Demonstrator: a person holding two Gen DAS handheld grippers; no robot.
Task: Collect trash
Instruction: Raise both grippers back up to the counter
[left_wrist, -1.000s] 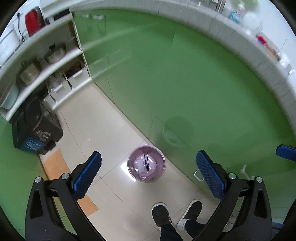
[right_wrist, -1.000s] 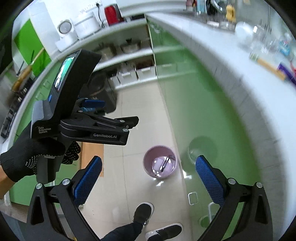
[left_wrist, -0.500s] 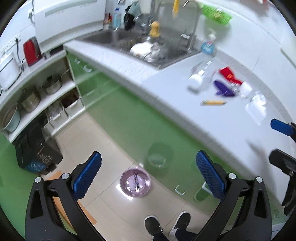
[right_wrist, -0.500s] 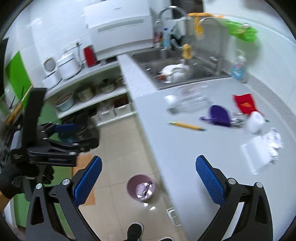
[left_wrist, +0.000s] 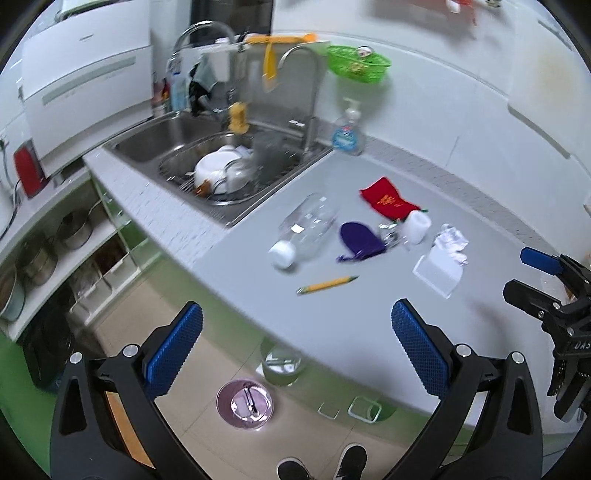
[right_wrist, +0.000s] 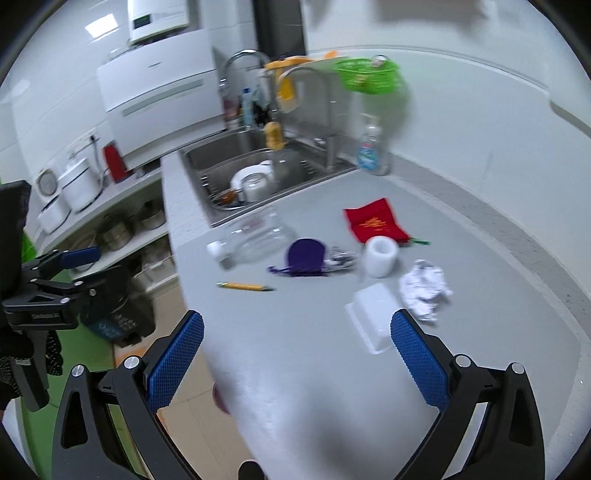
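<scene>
Left gripper (left_wrist: 293, 347) gaping wide, gripping nothing, hovering over the front edge of the counter (left_wrist: 369, 325). Right gripper (right_wrist: 295, 354) likewise spread wide and empty, hanging above the counter near its front.

Lying closest ahead of the right jaws: a clear tray (right_wrist: 371, 319), with crumpled paper (right_wrist: 424, 290) just beside it on the right. Sitting behind those, a white cup (right_wrist: 380, 256), a bit of foil (right_wrist: 341, 258) and a purple pouch (right_wrist: 306, 256), with a red pouch (right_wrist: 375, 223) farther back. Lying on its side left of the purple pouch, a clear bottle (right_wrist: 255, 238), cap pointing toward the counter edge. Resting in front of the pouch, apart from everything else, a pencil (right_wrist: 245, 286).

Standing on the floor below, just ahead of the left jaws, a pink bin (left_wrist: 245, 404) holding something thin and dark, too small for identifying. Showing at the bottom edge, a pair of shoes (left_wrist: 321, 467).

Sitting farther back, a sink (left_wrist: 218, 162) full of white dishes, a soap bottle (left_wrist: 347, 131) at its right corner, and a green basket (left_wrist: 358, 68) hanging on the wall.
</scene>
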